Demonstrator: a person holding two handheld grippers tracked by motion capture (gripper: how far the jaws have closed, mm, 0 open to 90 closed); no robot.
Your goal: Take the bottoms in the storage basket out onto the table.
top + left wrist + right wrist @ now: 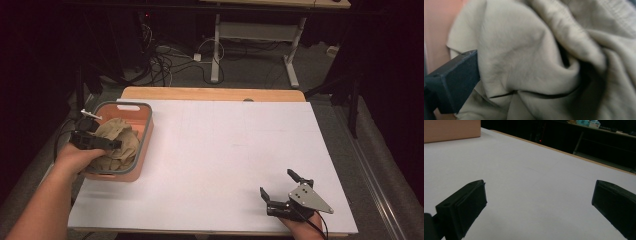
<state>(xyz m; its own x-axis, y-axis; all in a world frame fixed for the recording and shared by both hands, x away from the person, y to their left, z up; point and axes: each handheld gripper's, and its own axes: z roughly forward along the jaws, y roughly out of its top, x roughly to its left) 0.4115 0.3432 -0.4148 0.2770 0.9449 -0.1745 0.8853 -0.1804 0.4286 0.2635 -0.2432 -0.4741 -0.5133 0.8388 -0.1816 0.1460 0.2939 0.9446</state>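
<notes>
The beige cloth [116, 142] lies crumpled in the orange basket [145, 131] at the table's [225, 150] nine o'clock edge. It looks light, limp and easy to bunch, so a raised fold near the top of the heap seems the best place to pinch. The left gripper [107, 143] reaches in over the basket's near-left rim, pressed against the cloth; whether it has closed I cannot tell. The right gripper [280, 186] rests at five o'clock, jaws wide apart.
</notes>
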